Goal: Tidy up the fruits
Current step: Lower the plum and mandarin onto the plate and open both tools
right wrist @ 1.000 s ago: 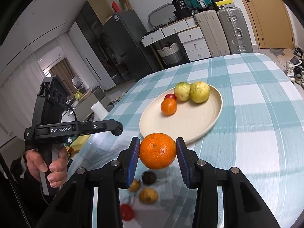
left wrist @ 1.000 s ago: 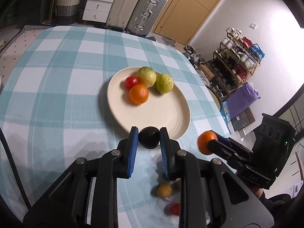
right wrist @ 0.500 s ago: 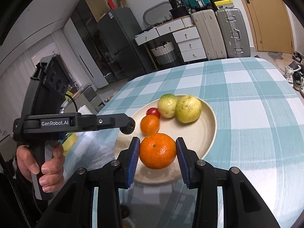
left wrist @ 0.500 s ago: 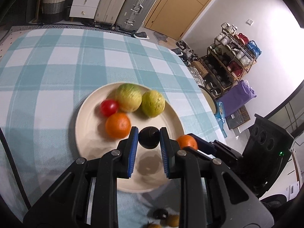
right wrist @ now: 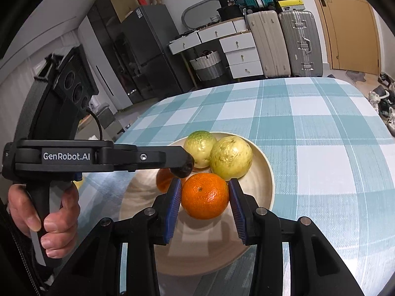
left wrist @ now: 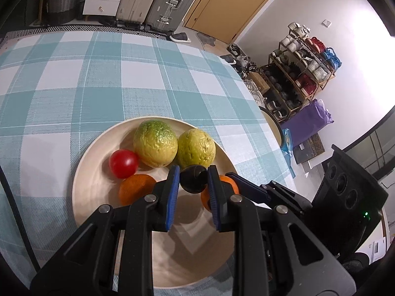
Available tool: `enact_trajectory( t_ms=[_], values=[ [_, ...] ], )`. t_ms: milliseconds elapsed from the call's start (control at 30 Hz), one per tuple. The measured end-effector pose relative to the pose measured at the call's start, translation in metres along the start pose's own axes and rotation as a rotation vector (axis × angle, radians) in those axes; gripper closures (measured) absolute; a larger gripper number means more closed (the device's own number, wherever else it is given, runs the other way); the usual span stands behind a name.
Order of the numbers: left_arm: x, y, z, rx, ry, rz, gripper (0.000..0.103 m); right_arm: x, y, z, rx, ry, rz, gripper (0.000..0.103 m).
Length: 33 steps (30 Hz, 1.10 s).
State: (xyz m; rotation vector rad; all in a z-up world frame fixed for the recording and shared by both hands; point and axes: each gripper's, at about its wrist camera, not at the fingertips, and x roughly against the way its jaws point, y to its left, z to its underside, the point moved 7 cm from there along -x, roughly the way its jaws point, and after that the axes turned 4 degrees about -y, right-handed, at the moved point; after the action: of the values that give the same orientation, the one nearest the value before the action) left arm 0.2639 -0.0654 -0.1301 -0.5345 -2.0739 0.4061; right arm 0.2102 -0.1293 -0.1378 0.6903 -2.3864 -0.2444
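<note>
Four fruits sit on the plate (left wrist: 84, 172); above it your left gripper (left wrist: 193, 181) clamps a dark fruit (left wrist: 193, 178), your right gripper (right wrist: 205, 198) an orange (right wrist: 205, 195), both unreleased.

teal and white checks all across the cloth (left wrist: 138, 79) on the counter. the plate (left wrist: 88, 172) is a pale cream. on it, two yellow-green fruits, the left fruit (left wrist: 155, 143) flecked brighter green on top, the right fruit (left wrist: 196, 149) a duller yellow. a glossy red tomato (left wrist: 123, 163) beside them, and a deep orange fruit (left wrist: 135, 191) below it. black fingers (left wrist: 172, 192) with blue pads hold a dark brown, near-black fruit (left wrist: 193, 178). over on the right wrist view, a bright orange tangerine (right wrist: 205, 198) sits between more blue pads (right wrist: 174, 207). behind: a beige suitcase (right wrist: 267, 42), a silver suitcase (right wrist: 302, 42), white drawers (right wrist: 243, 53), a tan door (right wrist: 355, 22), a purple bag (left wrist: 307, 120).
</note>
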Motion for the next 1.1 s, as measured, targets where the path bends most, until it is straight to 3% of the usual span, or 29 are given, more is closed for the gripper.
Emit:
enact_trajectory(
  t_ms=[400,500,600,700,933,1100],
  values=[
    [-0.010,0.002,-0.001,0.012,0.012,-0.006,0.082,-0.014,0.000,-0.002,0.008,0.012,0.019,0.063],
    [-0.009,0.002,0.000,0.009,0.012,-0.033,0.065,-0.014,0.001,-0.002,0.009,0.012,0.008,0.062],
    [0.001,0.001,0.000,0.006,-0.021,-0.051,0.050,-0.012,0.002,-0.004,-0.001,0.001,-0.007,0.050],
    [0.012,-0.004,0.000,-0.006,-0.049,-0.042,0.046,-0.004,0.003,-0.007,-0.002,-0.032,0.007,0.033],
    [0.033,-0.011,0.011,-0.012,-0.064,-0.042,0.045,0.019,0.001,-0.003,-0.010,-0.055,0.046,0.029],
    [0.051,-0.016,0.019,-0.017,-0.082,-0.053,0.041,0.037,0.002,-0.002,-0.019,-0.079,0.059,0.022]
  ],
)
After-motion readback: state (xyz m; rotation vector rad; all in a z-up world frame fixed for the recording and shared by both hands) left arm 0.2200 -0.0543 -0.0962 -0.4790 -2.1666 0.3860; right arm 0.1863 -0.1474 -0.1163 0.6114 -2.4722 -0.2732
